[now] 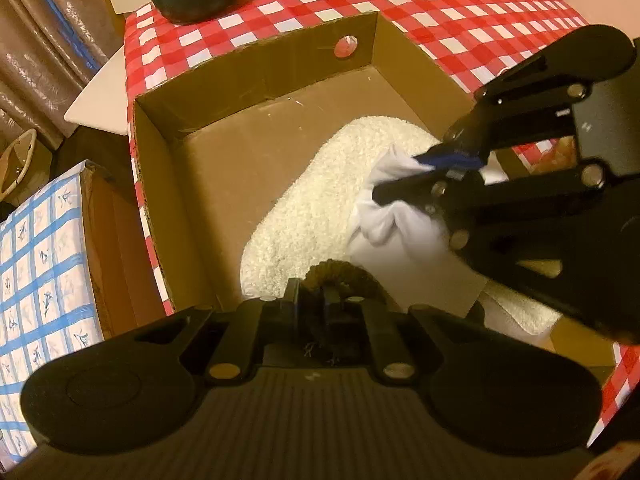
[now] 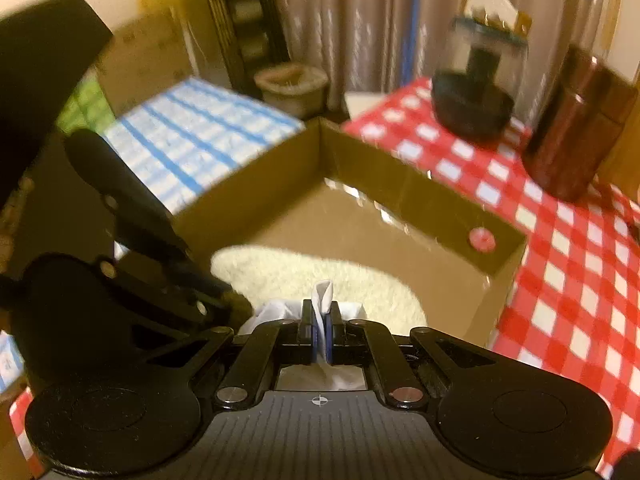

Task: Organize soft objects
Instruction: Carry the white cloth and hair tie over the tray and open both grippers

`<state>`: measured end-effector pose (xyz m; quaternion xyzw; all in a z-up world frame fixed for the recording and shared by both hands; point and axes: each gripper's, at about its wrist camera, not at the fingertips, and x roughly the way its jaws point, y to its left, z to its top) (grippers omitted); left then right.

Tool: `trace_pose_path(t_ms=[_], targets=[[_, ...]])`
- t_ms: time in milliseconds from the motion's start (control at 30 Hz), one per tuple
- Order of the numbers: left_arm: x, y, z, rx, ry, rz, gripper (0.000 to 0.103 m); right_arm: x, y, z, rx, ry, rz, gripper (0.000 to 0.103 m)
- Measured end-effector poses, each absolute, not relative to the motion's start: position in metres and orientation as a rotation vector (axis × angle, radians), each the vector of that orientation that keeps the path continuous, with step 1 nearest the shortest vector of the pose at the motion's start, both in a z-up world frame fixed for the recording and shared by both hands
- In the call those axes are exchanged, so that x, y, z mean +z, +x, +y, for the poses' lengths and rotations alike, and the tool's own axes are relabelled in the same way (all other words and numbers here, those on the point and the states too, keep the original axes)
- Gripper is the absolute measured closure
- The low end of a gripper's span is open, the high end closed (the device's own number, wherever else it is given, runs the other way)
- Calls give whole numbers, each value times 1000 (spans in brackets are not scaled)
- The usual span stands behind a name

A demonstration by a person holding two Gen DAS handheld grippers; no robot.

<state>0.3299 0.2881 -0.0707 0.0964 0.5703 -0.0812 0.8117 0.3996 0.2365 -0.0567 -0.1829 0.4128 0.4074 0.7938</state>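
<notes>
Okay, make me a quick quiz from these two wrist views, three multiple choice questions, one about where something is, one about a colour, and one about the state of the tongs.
1. Where does the fluffy cream towel lie?
A. Inside the cardboard box
B. On the blue checked cover
C. Under the dark bowl

2. What colours is the tablecloth under the box?
A. Green and yellow
B. Red and white
C. Plain brown

3. What are the right tongs doing?
A. Wide open over the box
B. Shut on a glass jar
C. Shut on the white cloth

Answers: 1 A, the towel rests on the box floor between its walls. 2 B, red and white checks surround the box in both views. 3 C, the right wrist view shows white fabric pinched between the closed pads.
</notes>
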Motion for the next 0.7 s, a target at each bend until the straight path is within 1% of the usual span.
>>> trace_pose_path(t_ms=[33, 67, 100, 133, 167, 233, 300, 333, 700], targets=[[-70, 330, 288, -171, 210, 1217, 89, -56, 398, 236, 879, -395, 879, 99], [-69, 329, 288, -170, 214, 1213, 84, -57, 397, 236, 880, -397, 882, 99], [-67, 327, 288, -171, 214, 1209, 81, -57, 399, 233, 879, -387, 891, 99], [-66, 326, 288, -173, 210, 1205, 76, -56, 400, 232, 879, -372, 897, 98], [-64, 325, 289, -172, 209, 1199, 72, -54, 399, 230, 880, -364, 897, 97], [-58, 320, 290, -169, 204, 1188, 68, -48, 397, 227, 873, -364, 879, 87], [-52, 316, 291, -162, 193, 1175, 66, -38, 393, 220, 882, -346, 855, 52], [-48, 313, 292, -159, 187, 1167, 65, -33, 392, 218, 886, -337, 844, 48], [6, 266, 282, -110, 96, 1045, 53, 45, 356, 168, 891, -228, 713, 46]])
